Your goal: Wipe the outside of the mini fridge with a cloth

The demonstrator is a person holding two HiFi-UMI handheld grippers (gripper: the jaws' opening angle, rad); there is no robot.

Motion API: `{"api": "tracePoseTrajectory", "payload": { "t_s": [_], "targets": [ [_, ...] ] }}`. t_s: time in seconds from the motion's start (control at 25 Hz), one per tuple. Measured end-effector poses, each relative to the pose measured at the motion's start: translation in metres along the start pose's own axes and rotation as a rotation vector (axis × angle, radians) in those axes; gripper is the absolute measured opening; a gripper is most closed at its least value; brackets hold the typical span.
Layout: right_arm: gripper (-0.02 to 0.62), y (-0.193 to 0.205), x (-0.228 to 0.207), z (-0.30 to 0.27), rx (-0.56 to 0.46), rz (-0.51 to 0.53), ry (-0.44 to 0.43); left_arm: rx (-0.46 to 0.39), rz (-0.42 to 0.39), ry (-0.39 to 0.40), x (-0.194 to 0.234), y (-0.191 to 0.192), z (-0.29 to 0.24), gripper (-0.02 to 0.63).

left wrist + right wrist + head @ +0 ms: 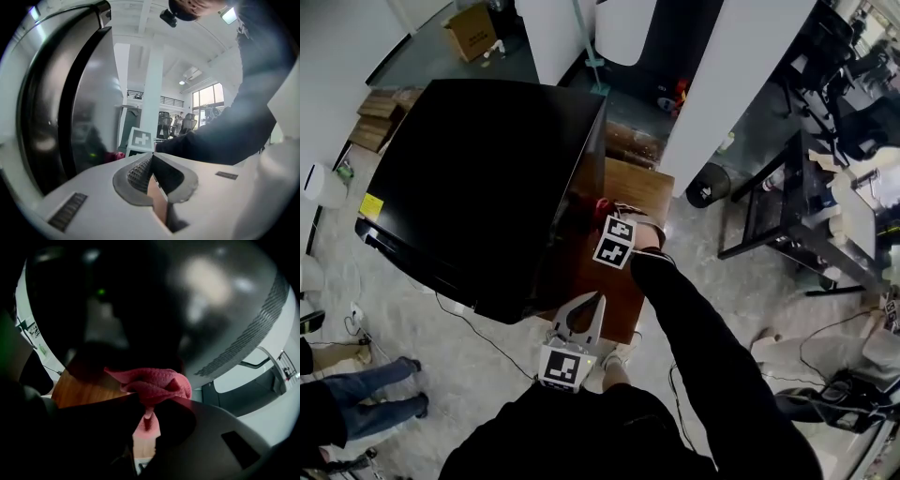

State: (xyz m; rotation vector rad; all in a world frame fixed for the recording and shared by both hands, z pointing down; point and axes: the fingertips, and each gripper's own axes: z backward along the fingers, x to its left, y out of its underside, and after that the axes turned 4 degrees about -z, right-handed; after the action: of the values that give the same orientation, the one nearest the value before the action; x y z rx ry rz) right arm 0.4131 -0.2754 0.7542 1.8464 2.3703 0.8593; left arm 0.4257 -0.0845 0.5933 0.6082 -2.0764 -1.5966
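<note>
Cloth (154, 385) of a red, nubbly weave is pinched between the jaws of the right gripper (147, 411). A bunched fold stands out ahead of the fingertips and a thin tail is drawn back into the gap between them. Straight ahead of this gripper, the glossy black side wall of the mini fridge (140, 310) fills most of the right gripper view. The bunched cloth is met there by its own dim reflection, though firm contact cannot be made out. Below and to the left of the jaws, a strip of wooden tabletop (79, 387) is seen.

From the head view, the mini fridge (478, 187) is shown standing on the tabletop (637, 187). The right gripper (605, 214) is held at the fridge's side face with the cloth (602, 205) at its tip. The left gripper (598, 302) is held nearer the person than the right one, beside the fridge's near corner and apart from it.

In the left gripper view, the jaws of the left gripper (151, 161) are pressed together with nothing between them. The fridge (89, 103) rises to the left of them. Beyond the tips, the right gripper's marker cube (139, 139) and a scrap of the cloth (115, 155) are seen. A dark sleeve (225, 136) crosses on the right.
</note>
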Motion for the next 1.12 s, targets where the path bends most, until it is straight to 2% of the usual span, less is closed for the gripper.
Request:
{"api": "tracePoseTrajectory", "payload": {
  "t_s": [0.24,0.36,0.48,0.72,1.04,1.12],
  "targets": [
    [0.066,-0.047,-0.008,0.138,-0.096,0.078,0.127,-0.065,-0.036,0.007,-0.012,-0.049,0.037,0.006],
    [0.066,-0.075,0.003,0.197,-0.135,0.11,0.153,-0.113,-0.069,0.007,-0.016,-0.07,0.058,0.006],
    [0.066,-0.102,0.022,0.23,-0.143,0.145,0.161,-0.117,-0.087,0.018,-0.019,-0.08,0.079,0.006],
    [0.066,-0.136,0.053,0.242,-0.084,0.164,0.199,-0.119,-0.075,0.092,-0.009,-0.069,0.109,0.006],
    [0.066,-0.133,0.071,0.223,0.038,0.196,0.303,-0.128,-0.072,0.142,0.003,-0.046,0.141,0.006],
    [0.066,-0.131,0.078,0.215,0.049,0.192,0.3,-0.129,-0.084,0.143,0.007,-0.04,0.147,0.006]
  ]
}}
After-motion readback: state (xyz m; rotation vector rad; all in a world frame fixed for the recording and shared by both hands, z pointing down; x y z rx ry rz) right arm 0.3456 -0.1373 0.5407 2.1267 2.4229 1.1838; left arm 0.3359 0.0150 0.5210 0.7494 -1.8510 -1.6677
